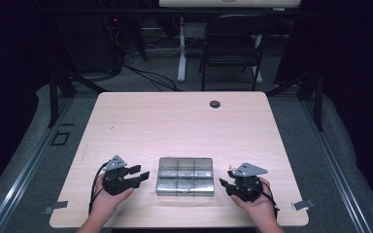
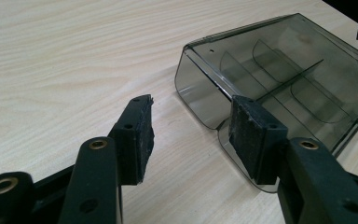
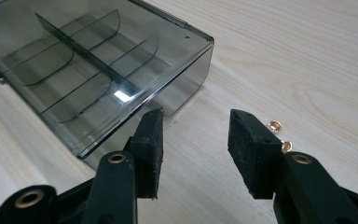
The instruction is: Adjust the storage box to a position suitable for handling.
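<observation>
On the left, our left gripper (image 1: 137, 175) rests on the desk (image 1: 184, 121) just beside the box, its jaws apart with nothing between them. In the left gripper view the near corner of the clear compartment box (image 2: 279, 79) sits just ahead of the right-hand jaw. The box (image 1: 185, 175) lies shut at the near middle of the desk, between both grippers, its dividers showing through the lid. On the right, our right gripper (image 1: 227, 187) faces the box's other end, jaws likewise apart and holding nothing. To do this well, we judge we should steady one end while the other gripper works the lid, squarely, as smooth plastic may slide. Small brass pieces (image 3: 279, 133) lie just beside the right gripper; we should avoid scattering them.
</observation>
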Demonstrator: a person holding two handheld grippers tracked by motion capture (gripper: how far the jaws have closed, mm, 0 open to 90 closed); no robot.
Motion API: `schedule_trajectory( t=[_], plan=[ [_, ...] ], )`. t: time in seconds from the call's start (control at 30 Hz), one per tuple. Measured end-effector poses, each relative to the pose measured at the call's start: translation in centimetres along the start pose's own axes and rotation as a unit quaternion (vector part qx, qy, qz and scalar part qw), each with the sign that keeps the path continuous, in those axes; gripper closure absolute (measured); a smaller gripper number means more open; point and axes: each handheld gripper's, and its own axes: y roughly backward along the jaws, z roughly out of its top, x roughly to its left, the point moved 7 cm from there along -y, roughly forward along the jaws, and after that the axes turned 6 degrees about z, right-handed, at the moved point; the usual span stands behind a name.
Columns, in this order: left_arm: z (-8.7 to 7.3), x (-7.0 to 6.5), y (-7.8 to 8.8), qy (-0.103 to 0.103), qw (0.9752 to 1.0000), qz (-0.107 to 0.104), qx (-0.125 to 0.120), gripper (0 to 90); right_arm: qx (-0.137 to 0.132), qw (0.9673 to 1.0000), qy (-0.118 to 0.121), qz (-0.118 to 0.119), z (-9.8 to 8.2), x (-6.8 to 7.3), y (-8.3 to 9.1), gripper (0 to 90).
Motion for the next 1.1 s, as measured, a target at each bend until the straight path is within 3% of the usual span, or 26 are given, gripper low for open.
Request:
schedule_trajectory(
  t=[0.17, 0.33, 0.53, 0.7, 0.93, 1.1],
  plan=[
    [0.0, -0.5, 0.2, -0.011, 0.9999, -0.005, 0.001, 50.5, 0.010, 0.9999, -0.003, 0.008, -0.2, 0.3, 0.5, 53.6],
    [0.2, -1.0, 0.5, -0.008, 0.9999, -0.015, 0.003, 51.7, 0.017, 0.9996, -0.018, 0.014, -0.4, 0.3, 0.6, 55.3],
    [0.0, -1.8, 0.7, -0.010, 0.9997, -0.022, 0.009, 53.1, 0.009, 0.9999, 0.003, 0.009, -0.2, 1.2, 1.3, 55.2],
    [0.0, -3.0, 1.5, -0.022, 0.9991, -0.036, 0.006, 54.7, 0.005, 0.9995, 0.030, 0.009, 0.1, 2.3, 2.0, 62.9],
    [-0.4, -3.9, 1.7, -0.029, 0.9986, -0.042, 0.014, 58.7, 0.008, 0.9989, 0.037, 0.026, 0.2, 3.9, 2.3, 75.6],
    [-0.9, -4.2, 2.0, -0.034, 0.9981, -0.042, 0.029, 66.3, 0.016, 0.9985, 0.038, 0.034, 0.1, 4.6, 2.1, 82.5]
  ],
)
